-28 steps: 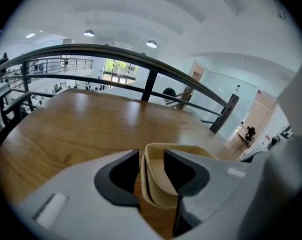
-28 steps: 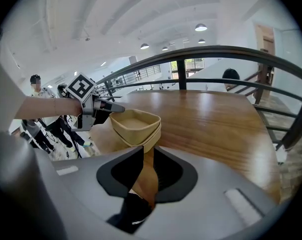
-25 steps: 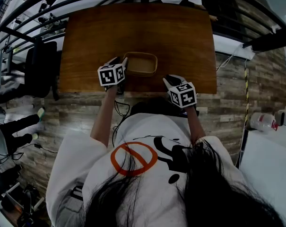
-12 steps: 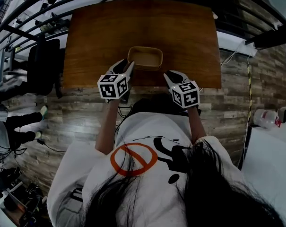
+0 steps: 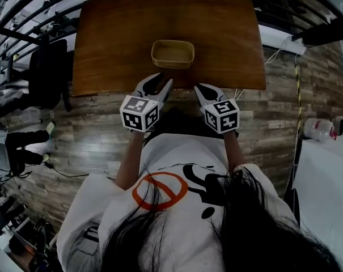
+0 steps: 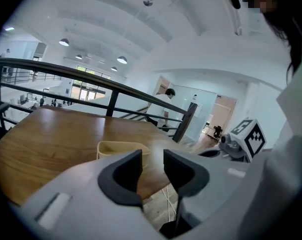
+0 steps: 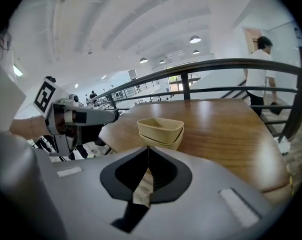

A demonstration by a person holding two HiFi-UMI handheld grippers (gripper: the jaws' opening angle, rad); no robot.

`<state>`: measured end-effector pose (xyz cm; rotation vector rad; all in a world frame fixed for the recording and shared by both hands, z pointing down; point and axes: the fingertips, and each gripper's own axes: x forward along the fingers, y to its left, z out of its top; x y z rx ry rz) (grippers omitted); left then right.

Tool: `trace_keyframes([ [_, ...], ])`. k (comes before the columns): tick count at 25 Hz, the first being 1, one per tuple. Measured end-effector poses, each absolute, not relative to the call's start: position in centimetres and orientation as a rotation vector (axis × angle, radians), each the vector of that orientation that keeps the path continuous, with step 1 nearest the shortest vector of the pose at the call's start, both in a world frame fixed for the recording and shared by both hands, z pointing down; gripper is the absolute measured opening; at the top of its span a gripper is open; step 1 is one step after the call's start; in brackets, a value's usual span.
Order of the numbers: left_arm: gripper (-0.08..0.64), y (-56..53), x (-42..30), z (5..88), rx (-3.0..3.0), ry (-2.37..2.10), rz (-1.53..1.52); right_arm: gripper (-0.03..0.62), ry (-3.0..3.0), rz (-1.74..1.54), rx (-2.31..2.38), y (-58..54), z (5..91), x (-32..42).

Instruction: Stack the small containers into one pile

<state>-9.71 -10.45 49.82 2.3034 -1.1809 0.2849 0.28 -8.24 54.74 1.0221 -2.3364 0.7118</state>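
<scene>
A pile of small beige containers point(image 5: 172, 54), nested one in another, stands on the wooden table point(image 5: 114, 33) near its front edge. The pile also shows in the left gripper view point(image 6: 122, 150) and the right gripper view point(image 7: 160, 131). My left gripper point(image 5: 160, 84) hangs in front of the table's edge, short of the pile, open with nothing between its jaws point(image 6: 152, 156). My right gripper point(image 5: 200, 89) is beside it, also short of the pile. Its jaws have just been closing and now meet, empty point(image 7: 148, 149).
A dark metal railing point(image 5: 41, 16) runs behind and around the table. Wood-plank floor point(image 5: 273, 129) lies under both grippers. A black chair point(image 5: 46, 72) stands at the table's left. A person point(image 7: 260, 74) stands far off beyond the railing.
Both grippers have drawn back from the container pile toward the person and now hang off the table's front edge. The pile has stayed where it was.
</scene>
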Motion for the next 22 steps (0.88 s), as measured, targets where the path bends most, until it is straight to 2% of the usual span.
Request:
trace_keyframes([
  [11, 0.124, -4.8, -4.4, 49.4, 2.381, -1.055, 0.327, 0.021, -2.392, 0.695, 1.038, -5.2, 52.7, 1.8],
  [22, 0.124, 3.1, 0.7, 46.9, 2.413, -1.162, 0.331, 0.020, -2.461, 0.695, 1.047, 3.6, 51.2, 8.2],
])
